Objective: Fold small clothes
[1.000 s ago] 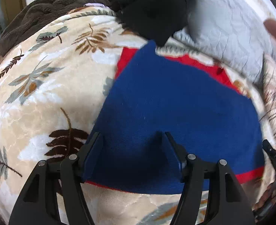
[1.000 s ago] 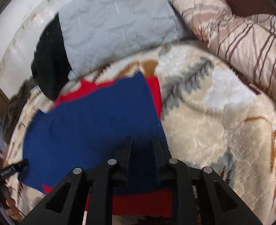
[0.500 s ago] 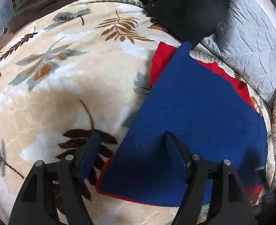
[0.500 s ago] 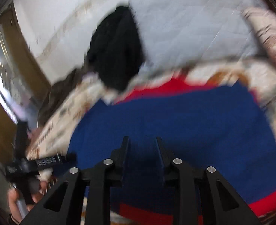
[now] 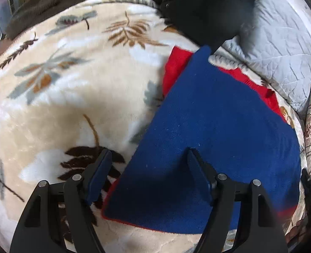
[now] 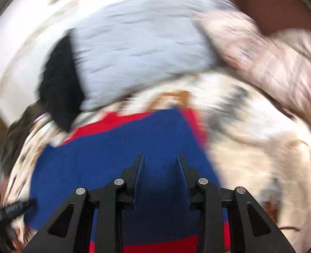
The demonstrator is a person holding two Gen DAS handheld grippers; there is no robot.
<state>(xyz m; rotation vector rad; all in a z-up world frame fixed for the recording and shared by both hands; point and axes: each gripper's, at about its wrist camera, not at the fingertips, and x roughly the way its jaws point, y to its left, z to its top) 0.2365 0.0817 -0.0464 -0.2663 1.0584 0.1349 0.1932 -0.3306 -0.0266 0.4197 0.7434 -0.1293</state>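
Observation:
A small blue garment with red trim [image 5: 214, 130] lies folded flat on the leaf-patterned blanket [image 5: 71, 97]. My left gripper [image 5: 149, 158] is open and empty, hovering over the garment's near left edge. In the blurred right wrist view the same garment [image 6: 113, 154] lies below my right gripper [image 6: 160, 160], which is open a little and holds nothing. The tip of the right gripper [image 5: 309, 183] shows at the left view's right edge, and the left gripper [image 6: 14, 208] shows at the right view's lower left.
A black garment [image 5: 204, 10] and a grey quilted pillow [image 5: 282, 42] lie beyond the blue garment. A striped pillow [image 6: 271, 67] is at the right. A dark brown blanket [image 5: 50, 2] lies at the far left edge of the bed.
My left gripper has drawn back left, off the garment's edge. My right gripper has opened slightly and is swinging, blurring its view. The garment stays flat.

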